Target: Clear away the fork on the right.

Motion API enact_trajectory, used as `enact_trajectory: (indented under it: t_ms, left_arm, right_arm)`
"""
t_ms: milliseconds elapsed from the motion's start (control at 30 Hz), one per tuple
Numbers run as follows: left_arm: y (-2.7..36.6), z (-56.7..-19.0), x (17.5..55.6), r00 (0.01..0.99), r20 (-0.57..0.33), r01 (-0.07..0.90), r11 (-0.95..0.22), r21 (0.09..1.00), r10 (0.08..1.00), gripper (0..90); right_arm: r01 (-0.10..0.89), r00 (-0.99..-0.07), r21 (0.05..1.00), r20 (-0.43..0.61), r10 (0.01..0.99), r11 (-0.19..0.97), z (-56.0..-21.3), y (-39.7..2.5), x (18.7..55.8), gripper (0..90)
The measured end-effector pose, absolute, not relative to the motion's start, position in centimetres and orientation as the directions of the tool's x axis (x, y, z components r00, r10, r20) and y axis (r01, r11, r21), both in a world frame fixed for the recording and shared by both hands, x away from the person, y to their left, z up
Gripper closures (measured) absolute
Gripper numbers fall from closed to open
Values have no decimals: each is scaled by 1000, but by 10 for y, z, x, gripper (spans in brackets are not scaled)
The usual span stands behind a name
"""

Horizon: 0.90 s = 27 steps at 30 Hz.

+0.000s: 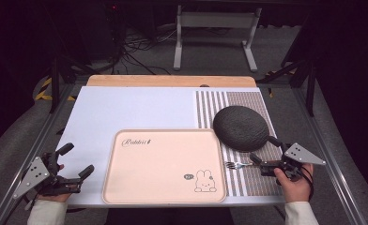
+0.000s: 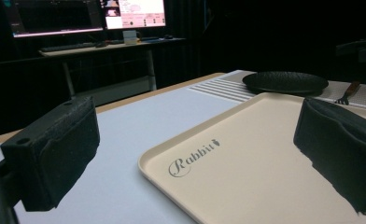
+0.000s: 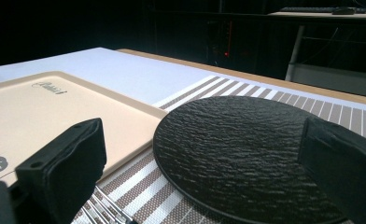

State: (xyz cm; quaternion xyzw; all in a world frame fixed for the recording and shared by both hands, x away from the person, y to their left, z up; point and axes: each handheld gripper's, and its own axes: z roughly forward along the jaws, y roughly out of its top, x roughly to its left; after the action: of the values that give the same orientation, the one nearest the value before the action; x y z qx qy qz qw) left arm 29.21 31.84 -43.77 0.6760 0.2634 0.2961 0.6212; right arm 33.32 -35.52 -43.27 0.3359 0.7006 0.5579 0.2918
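Observation:
A beige tray (image 1: pixel 163 166) printed with a rabbit lies at the table's front middle. Right of it a striped placemat (image 1: pixel 248 180) carries a round black plate (image 1: pixel 241 127) and a silver fork (image 1: pixel 236 164). My right gripper (image 1: pixel 264 149) stands open at the plate's near right edge, its lower jaw beside the fork's handle and nothing between the jaws. In the right gripper view the plate (image 3: pixel 246 144) spreads between the jaws of the right gripper (image 3: pixel 204 135), and the fork tines (image 3: pixel 106 207) show low left. My left gripper (image 1: pixel 75 160) is open and empty, left of the tray (image 2: pixel 246 168).
The white table surface (image 1: pixel 135 110) stretches behind the tray to a wooden back edge (image 1: pixel 172 80). Metal rails run along both table sides. A white desk frame (image 1: pixel 215 33) and cables stand on the floor beyond. The left gripper view shows monitors (image 2: pixel 134 11) on a far desk.

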Motion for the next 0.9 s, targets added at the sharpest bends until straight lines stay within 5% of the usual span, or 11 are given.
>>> enact_trajectory:
  t_ms: [900]
  left_arm:
    - [319,-438,292,683,74,-11,-91,996,726,8]
  right_arm:
    - [210,-698,889,-155,699,407,-382,-339,369,47]
